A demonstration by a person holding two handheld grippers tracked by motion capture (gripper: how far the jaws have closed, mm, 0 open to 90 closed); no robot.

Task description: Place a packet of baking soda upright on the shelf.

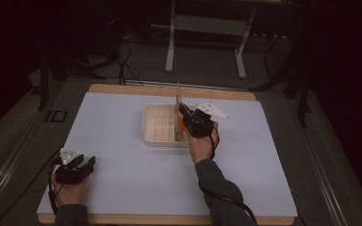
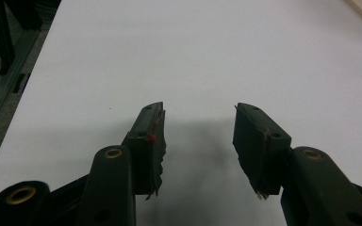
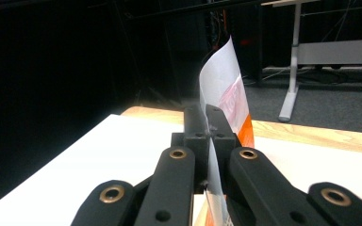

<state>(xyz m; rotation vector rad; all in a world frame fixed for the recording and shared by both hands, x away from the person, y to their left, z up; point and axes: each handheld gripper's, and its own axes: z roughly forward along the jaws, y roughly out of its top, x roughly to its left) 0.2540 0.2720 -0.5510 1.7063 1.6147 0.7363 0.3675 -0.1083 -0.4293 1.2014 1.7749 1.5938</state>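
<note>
Up close, right gripper (image 3: 208,134) pinching packet (image 3: 224,89)

The room is dark, and the white table top (image 1: 122,141) is the one bright thing in the high view. Past the far edge of that table the floor goes dim and the corners turn almost black. The whole high view looks soft and a bit grainy. In the left gripper view, a soft grey shadow lies on the table under the left gripper (image 2: 199,136). The table far ahead of that gripper looks pale and washed out. In the right gripper view, the thin packet (image 3: 224,89) shines white where light hits it. Behind the packet all is dark and fuzzy.
</note>
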